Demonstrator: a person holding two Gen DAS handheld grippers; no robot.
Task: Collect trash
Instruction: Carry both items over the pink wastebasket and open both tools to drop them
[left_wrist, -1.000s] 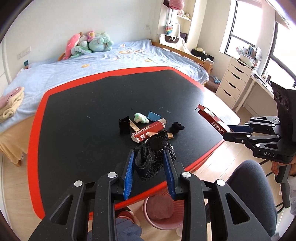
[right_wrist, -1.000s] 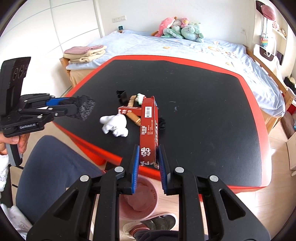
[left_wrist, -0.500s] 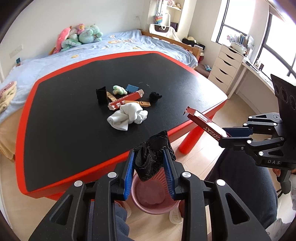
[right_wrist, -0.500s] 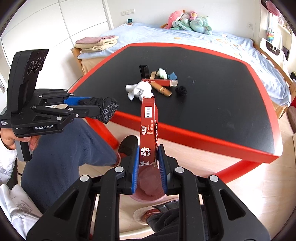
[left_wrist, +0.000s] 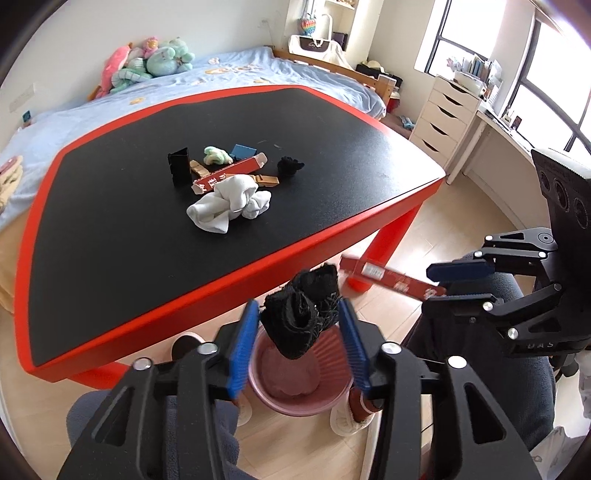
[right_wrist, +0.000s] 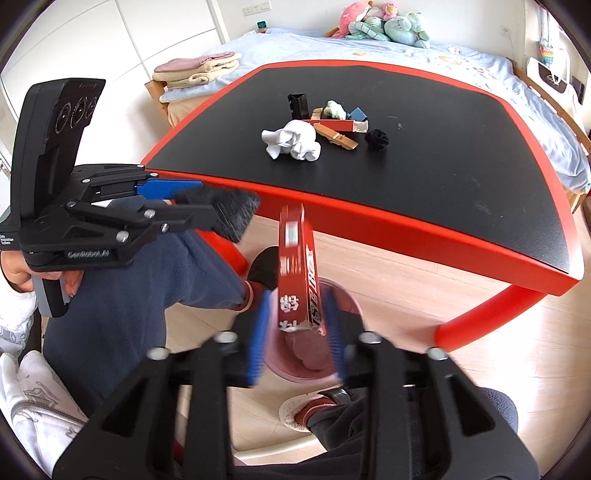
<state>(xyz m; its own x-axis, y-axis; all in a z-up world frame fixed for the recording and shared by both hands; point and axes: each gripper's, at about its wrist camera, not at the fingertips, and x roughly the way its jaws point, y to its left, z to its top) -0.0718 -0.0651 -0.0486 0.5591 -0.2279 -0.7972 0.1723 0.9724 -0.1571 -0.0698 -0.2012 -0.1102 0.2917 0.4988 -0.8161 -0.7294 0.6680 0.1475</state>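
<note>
My left gripper (left_wrist: 299, 314) is open above the pink bin (left_wrist: 299, 384) on the floor; a black sock (left_wrist: 301, 319) hangs loose between its spread fingers, over the bin. My right gripper (right_wrist: 295, 317) is open too, with a red carton (right_wrist: 295, 277) slipping between its fingers over the pink bin (right_wrist: 314, 358). In the left wrist view the right gripper (left_wrist: 461, 280) and red carton (left_wrist: 388, 278) show at right. In the right wrist view the left gripper (right_wrist: 184, 203) and sock (right_wrist: 229, 210) show at left.
On the black, red-edged table (left_wrist: 258, 258) lie a white sock bundle (left_wrist: 229, 201), another red carton (left_wrist: 229, 175), a black box (left_wrist: 179, 166), a green wad (left_wrist: 216, 155), a blue piece (left_wrist: 242, 150), a clothespin (left_wrist: 266, 180) and a black wad (left_wrist: 290, 165). My legs flank the bin.
Both grippers dropped lower over the pink bin and opened. The black sock and the red carton are released and slipping down between the fingers.
</note>
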